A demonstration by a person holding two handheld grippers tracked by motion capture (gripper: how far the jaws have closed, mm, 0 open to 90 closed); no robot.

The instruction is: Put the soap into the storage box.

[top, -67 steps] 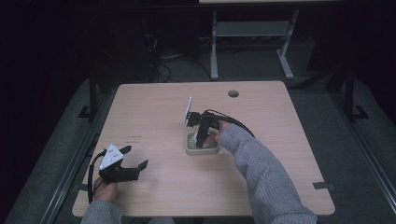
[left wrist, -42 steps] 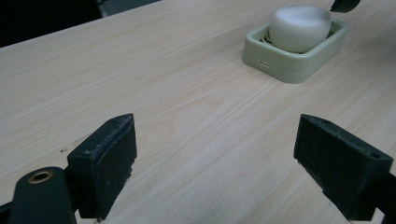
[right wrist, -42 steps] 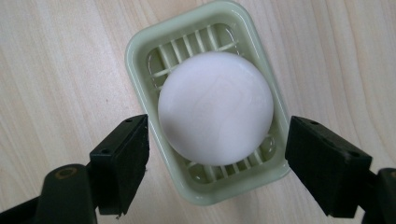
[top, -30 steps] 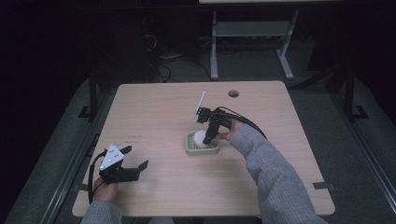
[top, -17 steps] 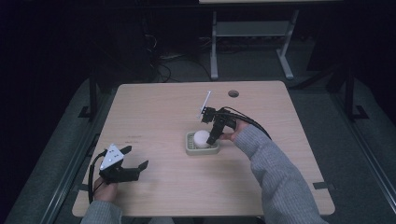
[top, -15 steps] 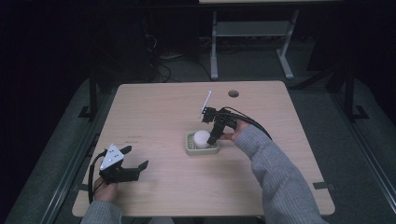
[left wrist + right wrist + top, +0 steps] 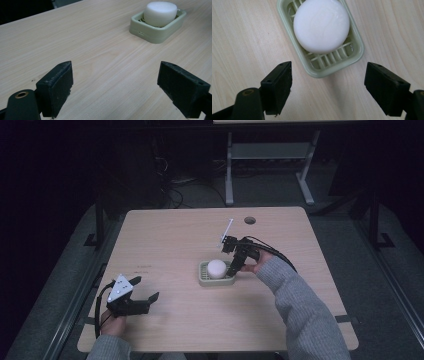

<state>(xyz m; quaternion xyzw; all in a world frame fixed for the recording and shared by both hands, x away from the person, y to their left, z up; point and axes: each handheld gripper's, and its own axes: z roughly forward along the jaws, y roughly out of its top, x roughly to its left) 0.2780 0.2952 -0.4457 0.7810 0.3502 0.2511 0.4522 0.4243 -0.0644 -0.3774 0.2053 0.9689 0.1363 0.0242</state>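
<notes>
The round white bar of soap lies in the pale green slotted plastic soap dish, which sits flat near the middle of the light wood-grain bench. The soap fills the far part of the dish; bare ribs of the dish show at the end nearest the right gripper.

The right gripper hangs just beside the dish at the right end, angled down toward it. In the right gripper view its two black fingers are spread wide, one to each side of the near end of the dish, holding nothing and touching neither dish nor soap. The left gripper rests low on the bench well apart from the dish, toward the person's near left; in the left gripper view its fingers are also spread wide and empty, with the dish and soap in the distance ahead of them.

Judging by this, the placing step looks finished: the soap is seated in the dish and the right fingers are free of it. The next move probably calls for lifting the right gripper straight up and away from the dish, keeping the fingers wide so neither clips the rim and drags the dish or tips the soap out.
</notes>
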